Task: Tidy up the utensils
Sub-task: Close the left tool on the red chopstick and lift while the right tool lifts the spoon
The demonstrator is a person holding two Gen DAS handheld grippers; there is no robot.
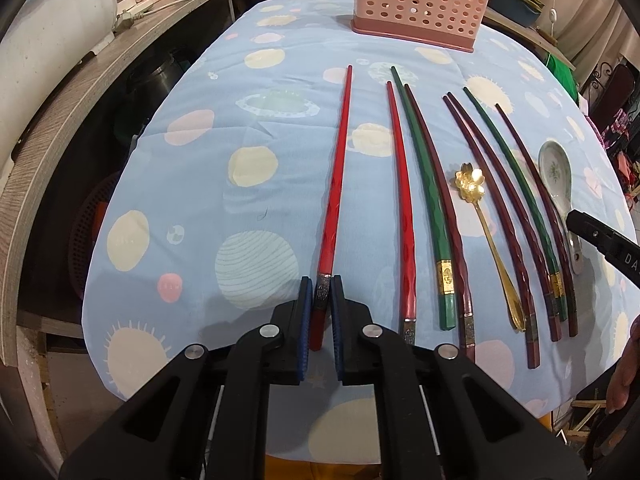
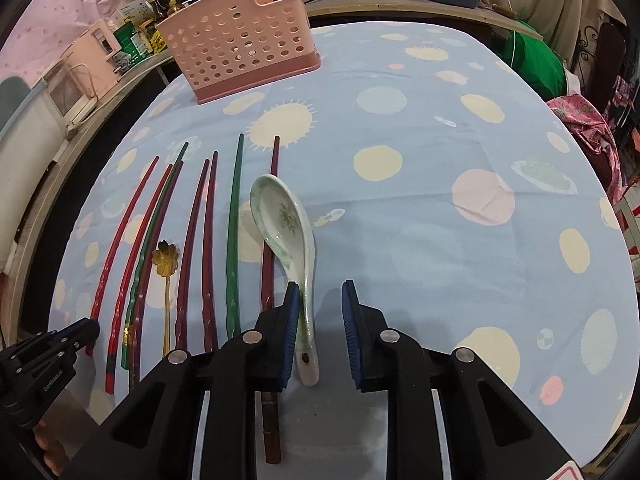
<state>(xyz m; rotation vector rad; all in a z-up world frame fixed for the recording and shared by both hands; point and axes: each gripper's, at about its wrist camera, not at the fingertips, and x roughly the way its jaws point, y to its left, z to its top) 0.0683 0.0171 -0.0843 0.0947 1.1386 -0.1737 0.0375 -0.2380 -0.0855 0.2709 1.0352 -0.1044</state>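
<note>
Left wrist view looks down on a table under a blue cloth (image 1: 192, 208) with pale dots. A pink basket (image 1: 420, 4) full of holes stands upright near the far edge. Chopsticks lie side by side along the near half, all pointing toward the far edge. The left gripper (image 1: 320, 304) tilts steeply down at the near edge, its jaws clamped on the thick end of the leftmost red chopstick (image 1: 338, 168), blue pads pressing both sides. The right gripper (image 2: 320, 328) also tilts steeply down near the right end of the row. Its jaws stand a little apart around the handle of a white spoon (image 2: 286, 220); the left pad seems to touch the handle, though I cannot be sure, and the right pad stands clear. A small gold spoon (image 1: 472, 184) lies among the dark chopsticks.
</note>
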